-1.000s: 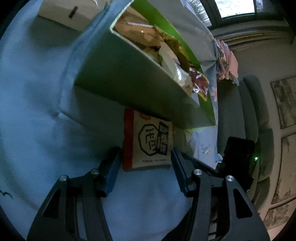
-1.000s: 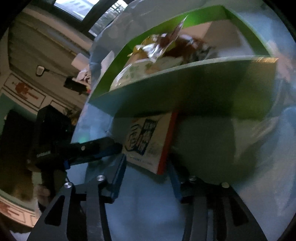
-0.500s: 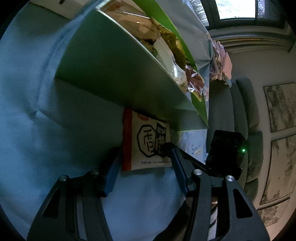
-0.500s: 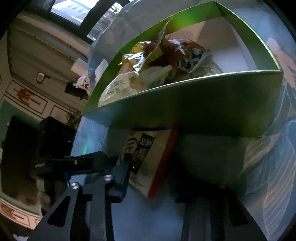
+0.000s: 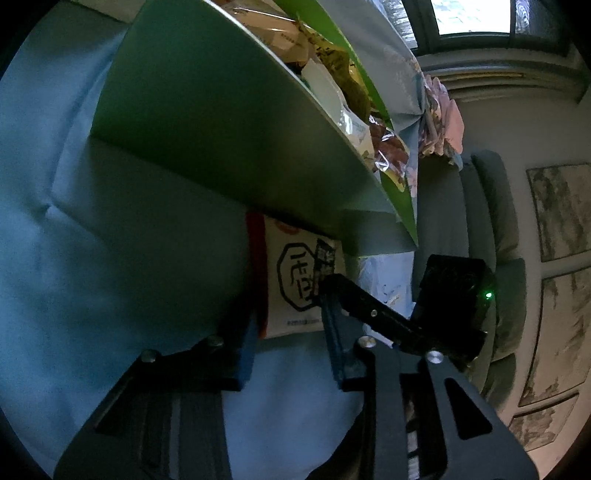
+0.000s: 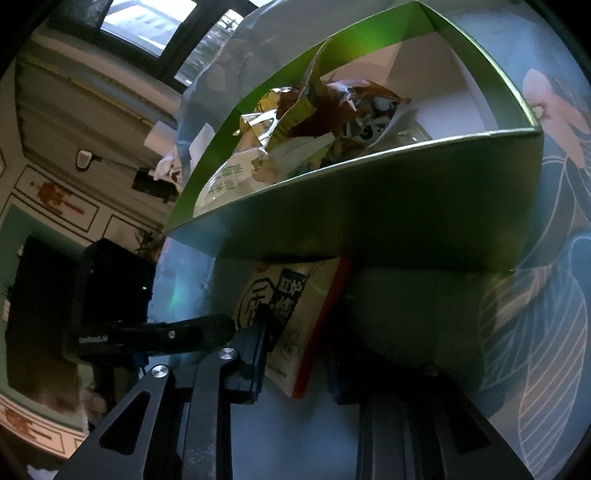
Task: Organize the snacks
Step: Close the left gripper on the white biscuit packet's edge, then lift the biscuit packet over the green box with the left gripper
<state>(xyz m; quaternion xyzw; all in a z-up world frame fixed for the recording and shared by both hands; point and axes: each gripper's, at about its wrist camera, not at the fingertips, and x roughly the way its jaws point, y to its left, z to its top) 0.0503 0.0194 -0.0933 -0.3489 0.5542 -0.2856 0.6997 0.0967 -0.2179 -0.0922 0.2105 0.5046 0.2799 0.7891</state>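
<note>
A white snack packet with a red edge and black print (image 5: 295, 284) lies against the near wall of a green box (image 5: 221, 122) on the blue cloth. My left gripper (image 5: 291, 339) has its fingers on either side of the packet's near end, closed against it. My right gripper (image 6: 295, 365) also straddles the packet (image 6: 291, 325), one finger on its printed face, the other by the red edge. The green box (image 6: 369, 214) holds several snack bags (image 6: 317, 110).
The blue floral cloth (image 6: 535, 332) covers the surface. A grey sofa (image 5: 484, 229) and a window (image 5: 476, 18) lie beyond the box. Framed pictures (image 5: 561, 210) hang on the wall to the right.
Both grippers have moved in onto the packet and their fingers have closed against its sides. The packet's near end has lifted slightly off the cloth.
</note>
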